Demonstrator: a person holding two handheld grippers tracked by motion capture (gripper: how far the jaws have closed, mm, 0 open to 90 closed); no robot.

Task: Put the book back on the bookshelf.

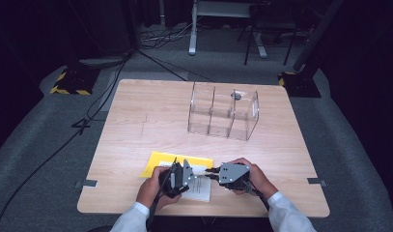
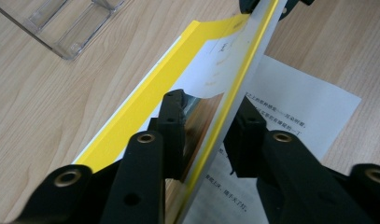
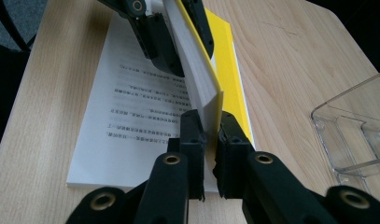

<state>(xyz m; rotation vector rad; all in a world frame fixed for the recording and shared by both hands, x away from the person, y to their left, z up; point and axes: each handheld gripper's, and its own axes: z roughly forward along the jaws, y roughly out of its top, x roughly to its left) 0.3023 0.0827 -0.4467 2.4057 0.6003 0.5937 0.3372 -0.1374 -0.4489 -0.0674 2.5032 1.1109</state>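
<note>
High view, nearest me: two white sleeves, then my left gripper (image 1: 177, 178) and right gripper (image 1: 222, 175), both low over the near edge of the wooden table (image 1: 136, 125). Between them lies the yellow-covered book (image 1: 165, 162), open, a printed white page (image 1: 200, 189) showing under the tools. Farther back, well apart, stands a clear plastic organizer (image 1: 223, 112) with upright dividers. Beyond the table I note grey floor, cables and stand legs.

Left gripper view: my left gripper (image 2: 204, 135) has its jaws set either side of the raised yellow cover (image 2: 225, 93) — the left pad still shows a gap to the sheet, so I cannot tell whether it is clamped. The cover stands on edge, tilted. The printed page (image 2: 295, 102) lies flat to its right; a corner of the organizer (image 2: 61, 23) sits at upper left.

Right gripper view: my right gripper (image 3: 210, 140) is closed on the lower edge of the lifted stack of pages and cover (image 3: 201, 84). The left gripper (image 3: 171, 28) flanks the same stack farther up. Open page (image 3: 131, 102) flat on the left, organizer (image 3: 355, 135) at right.
</note>
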